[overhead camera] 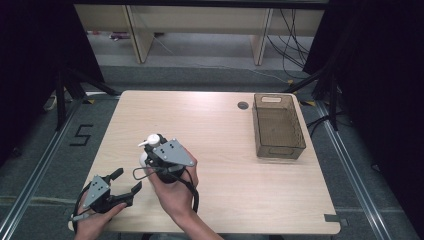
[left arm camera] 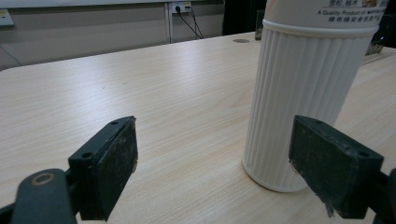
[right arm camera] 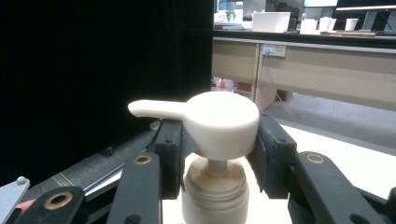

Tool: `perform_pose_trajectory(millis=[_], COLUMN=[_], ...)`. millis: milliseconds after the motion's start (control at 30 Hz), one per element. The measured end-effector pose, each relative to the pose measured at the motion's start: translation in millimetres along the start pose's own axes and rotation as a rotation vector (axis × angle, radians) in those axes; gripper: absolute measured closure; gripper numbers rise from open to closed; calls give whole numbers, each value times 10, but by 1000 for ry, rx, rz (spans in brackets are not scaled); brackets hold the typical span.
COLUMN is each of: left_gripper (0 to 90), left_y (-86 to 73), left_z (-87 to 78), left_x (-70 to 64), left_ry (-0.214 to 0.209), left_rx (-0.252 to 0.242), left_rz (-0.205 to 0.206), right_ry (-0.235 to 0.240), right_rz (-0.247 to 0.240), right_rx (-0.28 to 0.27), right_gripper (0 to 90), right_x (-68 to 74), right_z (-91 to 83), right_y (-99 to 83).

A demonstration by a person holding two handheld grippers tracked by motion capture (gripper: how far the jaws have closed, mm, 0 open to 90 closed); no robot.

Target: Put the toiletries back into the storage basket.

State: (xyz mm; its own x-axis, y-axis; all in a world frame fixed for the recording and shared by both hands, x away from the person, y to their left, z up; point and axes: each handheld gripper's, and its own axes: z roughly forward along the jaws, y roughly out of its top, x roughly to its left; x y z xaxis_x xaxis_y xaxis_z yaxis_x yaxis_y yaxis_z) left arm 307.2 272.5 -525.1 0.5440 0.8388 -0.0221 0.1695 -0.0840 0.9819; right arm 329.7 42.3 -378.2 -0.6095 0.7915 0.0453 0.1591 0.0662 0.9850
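While the white pump bottle stands upright near the table's front left part, the right gripper has its jaws closed against the pump head. Nearer the front left corner, the left gripper rests spread wide, holding nothing. A clear bin sits by the far right edge.

The desk has a pale, smooth wood-grain top with a soft sheen, the pump bottle is matt cream ribbed plastic, the basket at two o'clock is translucent smoky plastic, and the left hand-held gripper carries scuffed matt black pads.
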Motion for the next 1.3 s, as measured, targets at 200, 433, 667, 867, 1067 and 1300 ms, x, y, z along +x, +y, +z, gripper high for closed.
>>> perform_pose_trajectory(millis=[200, 433, 667, 867, 1067, 1300], left_gripper=[150, 150, 150, 149, 150, 149], left_y=[0, 4, 0, 1, 1, 1], left_z=[3, -7, -1, 0, 2, 2], left_x=[7, 4, 16, 17, 17, 19], left_ry=[-2, 6, 0, 1, 1, 1], left_rx=[-2, 10, -2, -1, -2, -3], left_rz=[-1, -1, -7, -6, -7, -6], right_ry=[1, 5, -25, -53, -91, -107], right_rz=[10, 27, 31, 37, 24, 28], right_rx=[14, -5, -27, -40, -49, -59], right_gripper=[599, 600, 600, 600, 600, 601], right_x=[-63, -152, -324, -476, -619, -737], right_z=[-35, -119, -290, -389, -471, -532], right_y=[23, 91, 222, 263, 272, 294])
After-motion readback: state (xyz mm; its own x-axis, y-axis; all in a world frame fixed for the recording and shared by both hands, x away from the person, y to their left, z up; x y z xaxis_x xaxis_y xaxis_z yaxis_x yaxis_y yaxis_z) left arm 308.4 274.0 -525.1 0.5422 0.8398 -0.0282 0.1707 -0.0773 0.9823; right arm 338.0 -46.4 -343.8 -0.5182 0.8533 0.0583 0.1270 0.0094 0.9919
